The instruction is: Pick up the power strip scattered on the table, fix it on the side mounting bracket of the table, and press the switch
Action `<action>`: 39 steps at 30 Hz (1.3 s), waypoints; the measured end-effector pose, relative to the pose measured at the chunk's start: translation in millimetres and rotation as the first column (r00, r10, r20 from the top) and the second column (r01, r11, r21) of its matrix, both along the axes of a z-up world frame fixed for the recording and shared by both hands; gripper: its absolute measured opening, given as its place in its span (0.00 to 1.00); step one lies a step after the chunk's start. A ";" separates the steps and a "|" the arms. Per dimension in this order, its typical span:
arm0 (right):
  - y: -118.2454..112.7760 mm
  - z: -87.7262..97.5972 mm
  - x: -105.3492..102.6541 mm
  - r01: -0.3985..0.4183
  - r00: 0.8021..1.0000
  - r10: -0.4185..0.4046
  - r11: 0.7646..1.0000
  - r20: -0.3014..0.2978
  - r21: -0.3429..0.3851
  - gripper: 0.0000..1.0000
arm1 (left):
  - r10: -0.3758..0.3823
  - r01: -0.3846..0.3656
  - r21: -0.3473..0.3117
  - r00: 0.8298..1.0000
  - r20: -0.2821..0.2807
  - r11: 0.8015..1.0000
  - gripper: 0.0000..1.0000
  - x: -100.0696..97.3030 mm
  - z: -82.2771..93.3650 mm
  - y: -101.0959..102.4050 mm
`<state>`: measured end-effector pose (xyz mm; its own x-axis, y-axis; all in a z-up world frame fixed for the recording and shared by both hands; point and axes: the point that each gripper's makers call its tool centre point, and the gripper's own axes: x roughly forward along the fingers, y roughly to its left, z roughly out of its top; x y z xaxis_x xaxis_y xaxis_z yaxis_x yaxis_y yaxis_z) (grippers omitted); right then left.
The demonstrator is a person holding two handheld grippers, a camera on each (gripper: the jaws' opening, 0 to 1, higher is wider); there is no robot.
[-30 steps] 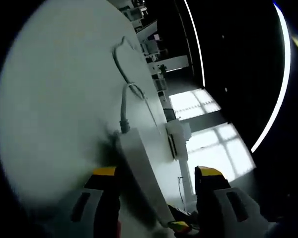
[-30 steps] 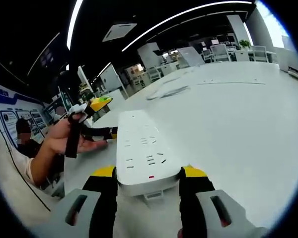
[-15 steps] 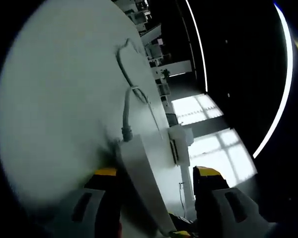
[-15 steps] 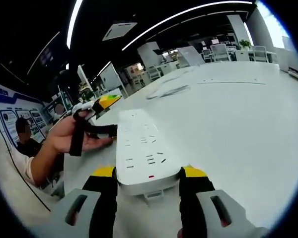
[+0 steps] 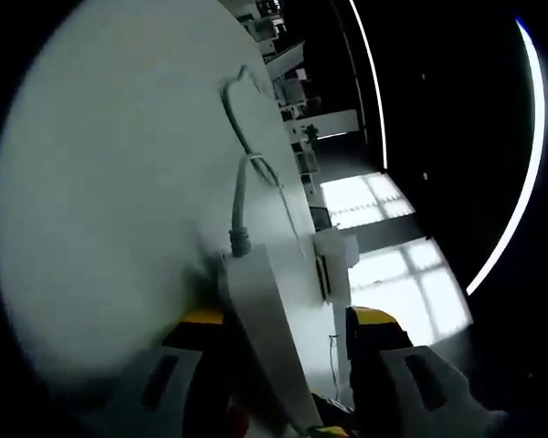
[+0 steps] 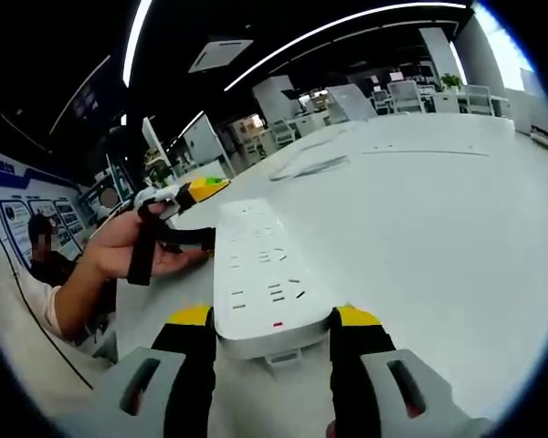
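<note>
1. Right tool (image 6: 267, 321) has its jaws pinching the near end of the white power strip (image 6: 260, 274), which lies flat on the white table (image 6: 438, 228).
2. Left tool (image 5: 288, 319) straddles the strip's other end, near the cord (image 5: 237, 205); jaws look spread, and I can't tell if they touch it.
3. Since a second ago the left view has slid a little closer along the strip, and the hand (image 6: 132, 251) has edged nearer. The strip itself hasn't budged.
4. So I'd say it's still the pickup stage, with the bracket (image 5: 333, 265) on the table edge waiting.

White table (image 6: 438, 228), power strip (image 6: 260, 274) lying flat on it, grey cord (image 5: 239, 196) trailing across its top
</note>
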<state>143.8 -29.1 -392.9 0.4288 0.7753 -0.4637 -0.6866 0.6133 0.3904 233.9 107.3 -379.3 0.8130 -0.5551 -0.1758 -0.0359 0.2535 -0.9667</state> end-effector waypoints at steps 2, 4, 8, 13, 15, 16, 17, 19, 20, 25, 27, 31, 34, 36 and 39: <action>0.1 -0.1 -0.1 0.001 1.000 -0.001 1.000 0.003 -0.003 0.45 | 0.003 -0.003 -0.004 1.000 -0.007 1.000 0.50 0.9 -1.4 0.4; 0.2 -0.2 -0.1 0.002 1.000 -0.002 1.000 0.004 -0.006 0.45 | 0.006 -0.006 -0.004 1.000 -0.012 1.000 0.48 1.4 -2.6 0.1; 0.7 -0.5 -1.0 -0.003 1.000 0.003 1.000 0.012 -0.017 0.45 | 0.010 -0.011 -0.015 1.000 -0.025 1.000 0.43 1.0 -6.9 1.2; 0.8 -0.6 -1.5 -0.010 1.000 0.010 1.000 0.019 -0.029 0.45 | 0.015 -0.016 -0.022 0.999 -0.044 1.000 0.37 1.4 -10.9 2.2; 0.8 -0.9 -1.8 -0.013 1.000 0.014 0.999 0.026 -0.037 0.45 | 0.016 -0.017 -0.022 0.999 -0.050 1.000 0.35 1.3 -13.4 3.2; 0.9 -1.0 -2.1 -0.016 0.999 0.017 0.999 0.030 -0.044 0.45 | 0.015 -0.016 -0.022 0.998 -0.053 1.000 0.34 1.1 -14.1 3.3; 1.0 -1.1 -2.2 -0.017 0.999 0.018 0.999 0.033 -0.048 0.45 | 0.017 -0.018 -0.024 0.998 -0.055 1.000 0.33 0.9 -13.7 3.3; 0.8 -1.3 -2.1 -0.018 0.999 0.020 0.998 0.034 -0.053 0.45 | 0.021 -0.023 -0.029 0.998 -0.056 0.999 0.33 1.0 -14.1 3.8; 0.7 -1.4 -2.2 -0.019 0.999 0.020 0.998 0.034 -0.053 0.45 | 0.023 -0.024 -0.029 0.998 -0.057 0.999 0.33 1.3 -14.2 3.8; 0.4 -1.5 -2.4 -0.021 0.999 0.023 0.998 0.035 -0.057 0.45 | 0.025 -0.028 -0.035 0.997 -0.070 0.999 0.31 1.8 -15.1 5.1; 0.3 -1.6 -2.6 -0.022 0.999 0.025 0.998 0.036 -0.059 0.45 | 0.025 -0.028 -0.032 0.997 -0.074 0.999 0.29 1.2 -16.2 5.2; 0.3 -1.6 -2.8 -0.022 0.999 0.025 0.998 0.037 -0.059 0.45 | 0.027 -0.030 -0.037 0.996 -0.085 0.999 0.28 0.8 -17.0 5.2; 0.2 -1.6 -2.8 -0.020 0.999 0.022 0.998 0.036 -0.056 0.45 | 0.030 -0.036 -0.054 0.994 -0.103 0.998 0.28 1.3 -18.8 5.7; 0.4 -1.7 -3.5 -0.019 0.999 0.021 0.998 0.038 -0.059 0.45 | 0.030 -0.041 -0.090 0.993 -0.115 0.995 0.27 0.5 -18.5 5.8; 0.4 -1.7 -3.6 -0.016 0.999 0.018 0.998 0.043 -0.059 0.46 | 0.025 -0.038 -0.103 0.992 -0.124 0.994 0.27 -0.3 -18.9 5.8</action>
<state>140.1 -28.7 -394.5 0.4367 0.7546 -0.4898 -0.7127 0.6224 0.3235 233.7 113.1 -398.2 0.8063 -0.5501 -0.2172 -0.1618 0.1481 -0.9756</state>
